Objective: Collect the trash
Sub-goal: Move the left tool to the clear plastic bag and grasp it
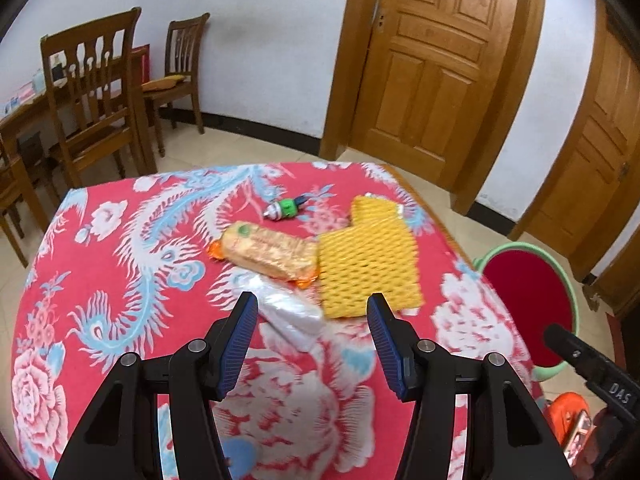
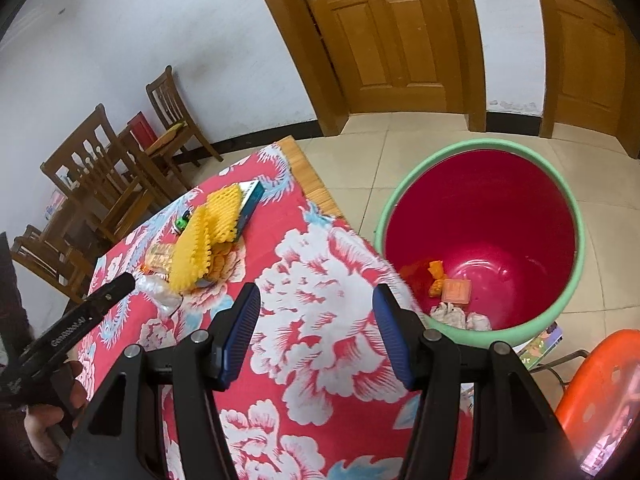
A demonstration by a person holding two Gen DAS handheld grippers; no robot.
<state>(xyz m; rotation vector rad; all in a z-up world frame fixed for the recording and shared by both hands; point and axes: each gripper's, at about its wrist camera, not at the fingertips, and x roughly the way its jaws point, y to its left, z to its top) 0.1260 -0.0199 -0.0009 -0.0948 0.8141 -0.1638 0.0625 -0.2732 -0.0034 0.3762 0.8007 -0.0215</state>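
Currently the left gripper hangs with jaws apart and empty over the red floral tablecloth, above a clear plastic bag. A biscuit packet and yellow foam netting lie beside it. The right gripper is likewise released and empty, near the red bucket holding scraps.

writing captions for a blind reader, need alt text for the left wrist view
The open left gripper hovers empty over a red floral tablecloth, facing a clear plastic bag, a packet of crackers, yellow foam netting and a small green toy. A green-rimmed red bin stands to the right.
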